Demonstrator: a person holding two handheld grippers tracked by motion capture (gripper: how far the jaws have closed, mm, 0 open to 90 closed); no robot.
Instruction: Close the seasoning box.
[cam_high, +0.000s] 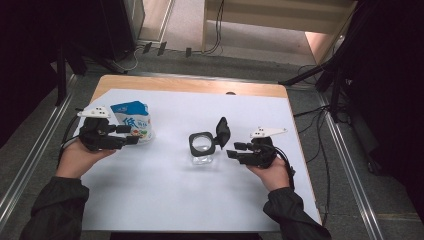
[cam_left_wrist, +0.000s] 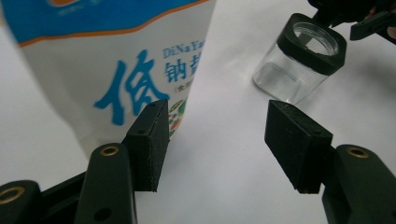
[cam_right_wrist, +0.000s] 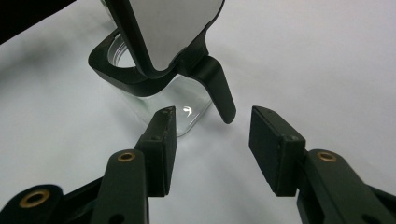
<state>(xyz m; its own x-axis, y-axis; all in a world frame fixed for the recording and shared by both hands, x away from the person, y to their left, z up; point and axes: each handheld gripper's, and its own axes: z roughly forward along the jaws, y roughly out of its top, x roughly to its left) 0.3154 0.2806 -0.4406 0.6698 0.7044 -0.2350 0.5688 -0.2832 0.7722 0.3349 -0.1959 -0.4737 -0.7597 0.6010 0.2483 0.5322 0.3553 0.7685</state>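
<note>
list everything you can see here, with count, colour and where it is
bag: one, white and blue with printed characters, standing at the left of the table
jar: one, clear glass with black square rim, mid table, lid open
lid: one, black, hinged up on the jar's right side
table: one, white sheet over a wooden top
cables: several, black, on the floor beyond the table
left claw: one, black, open beside the bag
right claw: one, black, open right of the jar
sleeves: two, dark, bottom edge
</note>
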